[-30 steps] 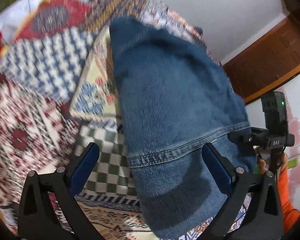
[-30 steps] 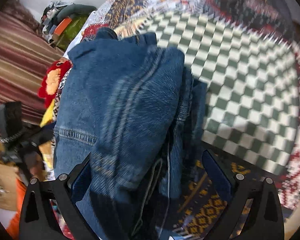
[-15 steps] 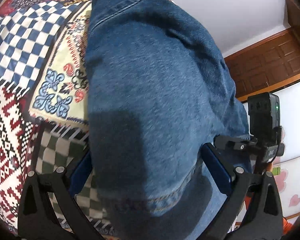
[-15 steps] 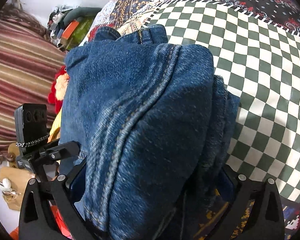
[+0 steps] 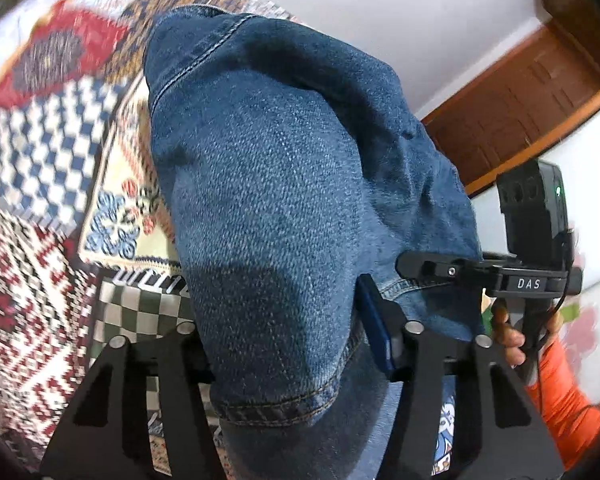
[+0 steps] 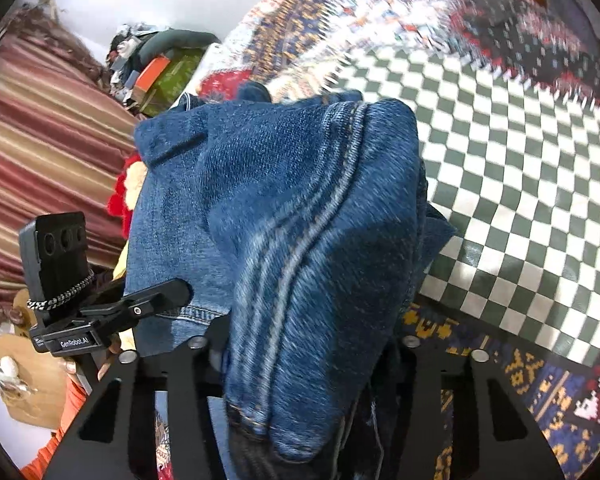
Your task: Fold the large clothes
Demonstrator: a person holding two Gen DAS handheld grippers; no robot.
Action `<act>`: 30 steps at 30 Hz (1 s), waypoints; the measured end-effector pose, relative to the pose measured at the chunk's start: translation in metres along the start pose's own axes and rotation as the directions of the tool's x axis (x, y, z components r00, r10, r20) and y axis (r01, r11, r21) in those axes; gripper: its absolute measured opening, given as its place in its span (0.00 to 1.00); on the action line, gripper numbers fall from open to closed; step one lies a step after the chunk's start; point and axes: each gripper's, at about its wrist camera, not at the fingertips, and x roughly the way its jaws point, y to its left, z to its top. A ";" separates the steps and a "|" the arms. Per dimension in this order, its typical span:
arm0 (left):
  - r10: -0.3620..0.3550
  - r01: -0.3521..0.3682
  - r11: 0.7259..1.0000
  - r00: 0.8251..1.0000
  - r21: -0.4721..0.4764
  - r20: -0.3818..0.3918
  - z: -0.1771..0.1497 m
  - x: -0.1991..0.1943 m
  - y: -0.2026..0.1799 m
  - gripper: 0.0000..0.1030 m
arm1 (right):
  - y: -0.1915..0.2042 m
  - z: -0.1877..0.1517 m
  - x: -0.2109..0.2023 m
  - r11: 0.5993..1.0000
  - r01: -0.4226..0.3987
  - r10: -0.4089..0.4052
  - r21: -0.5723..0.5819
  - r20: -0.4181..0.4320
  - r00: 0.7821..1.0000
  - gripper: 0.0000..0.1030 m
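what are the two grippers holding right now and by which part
Both are shut on the same blue jeans. The left gripper pinches a hemmed edge; the right gripper clamps bunched denim along the triple-stitched seam.

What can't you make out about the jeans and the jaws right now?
- Left wrist view: the jeans cover the left gripper; only its right blue pad shows.
- Right wrist view: denim buries both pads of the right gripper.
- Both views: the jeans' full shape and fold stage are cut off.
- The patchwork bedspread is motion-blurred at its far edge.
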 end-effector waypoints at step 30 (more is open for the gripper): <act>0.077 -0.068 0.995 0.988 -0.067 0.137 -0.057 -0.150 0.077 0.49 | 0.180 -0.039 0.021 0.991 0.000 0.000 -0.132 -0.003 1.000 0.39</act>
